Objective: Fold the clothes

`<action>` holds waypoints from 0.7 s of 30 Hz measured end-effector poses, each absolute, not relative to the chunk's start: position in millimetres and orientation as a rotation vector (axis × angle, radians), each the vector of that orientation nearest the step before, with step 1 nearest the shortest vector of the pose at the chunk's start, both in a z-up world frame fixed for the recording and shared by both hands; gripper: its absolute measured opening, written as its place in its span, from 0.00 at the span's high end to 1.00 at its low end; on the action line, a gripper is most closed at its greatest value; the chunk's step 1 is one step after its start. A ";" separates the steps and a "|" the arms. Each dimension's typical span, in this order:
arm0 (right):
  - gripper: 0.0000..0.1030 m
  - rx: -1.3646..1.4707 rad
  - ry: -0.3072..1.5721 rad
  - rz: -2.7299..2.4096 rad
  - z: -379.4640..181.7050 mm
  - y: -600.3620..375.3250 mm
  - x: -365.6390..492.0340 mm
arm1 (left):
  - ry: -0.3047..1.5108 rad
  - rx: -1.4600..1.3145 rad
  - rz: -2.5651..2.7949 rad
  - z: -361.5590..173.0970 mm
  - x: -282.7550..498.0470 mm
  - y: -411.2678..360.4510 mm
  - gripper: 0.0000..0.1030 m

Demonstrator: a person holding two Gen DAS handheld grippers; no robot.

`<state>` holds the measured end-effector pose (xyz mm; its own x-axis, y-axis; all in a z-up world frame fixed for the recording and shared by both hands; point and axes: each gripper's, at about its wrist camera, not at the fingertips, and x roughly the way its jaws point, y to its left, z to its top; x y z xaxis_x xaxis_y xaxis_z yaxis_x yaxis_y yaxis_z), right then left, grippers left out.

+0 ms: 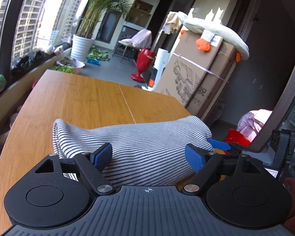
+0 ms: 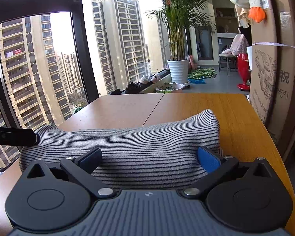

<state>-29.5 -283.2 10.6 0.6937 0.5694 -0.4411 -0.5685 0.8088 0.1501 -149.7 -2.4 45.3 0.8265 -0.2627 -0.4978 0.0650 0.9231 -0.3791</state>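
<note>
- Left wrist view: the left gripper (image 1: pixel 149 155), black with blue ribbed pads, has its jaws spread wide, nothing between them; the grey, black-striped knit garment (image 1: pixel 139 141) lies just ahead, from 10 to 2 o'clock.
- Right wrist view: the right gripper (image 2: pixel 150 160), same make, jaws likewise apart and holding nothing, hovers over the near edge of the garment (image 2: pixel 127 147).
- Garment: a doubled, rounded bundle on the honey-coloured bamboo table (image 1: pixel 84 102), near its front edge; folded edges rounded and puffy, not flat.
- Left view, 3 o'clock: the other tool's blue fingertip (image 1: pixel 219 144) sits at the bundle's right end.
- Right view, 9 o'clock: a black tool part (image 2: pixel 13 136) touches the bundle's left end.
- Stage: fits either a fold midway or a finished fold being released; cannot tell which.
- Risk: soft knit layers may slide or spring open, since nothing pins them.
- Risk: a closing jaw may catch only the top layer and drag the fold askew.
- Risk: the bundle lies close to the table's near and right edges; a push toward 3 o'clock may tip it off.
</note>
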 end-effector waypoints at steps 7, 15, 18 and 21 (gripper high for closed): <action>0.00 -0.063 0.481 0.605 12.1 -280.3 -48.1 | 0.608 -0.359 -0.088 49.5 -170.6 -4.9 0.20; 0.00 0.024 0.566 0.563 9.0 -299.0 -35.8 | 0.659 -0.407 -0.053 33.6 -163.3 5.0 0.20; 0.00 0.040 0.583 0.569 6.4 -301.4 -28.1 | 0.653 -0.405 -0.059 29.3 -151.6 6.9 0.20; 0.00 0.043 0.603 0.557 4.3 -298.2 -23.6 | 0.646 -0.377 -0.061 24.0 -136.8 7.9 0.20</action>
<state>-23.6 -298.2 4.3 0.6816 0.5088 -0.5258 -0.4844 0.8524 0.1970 -136.8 7.9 24.0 0.7991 -0.1715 -0.5762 -0.0610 0.9303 -0.3616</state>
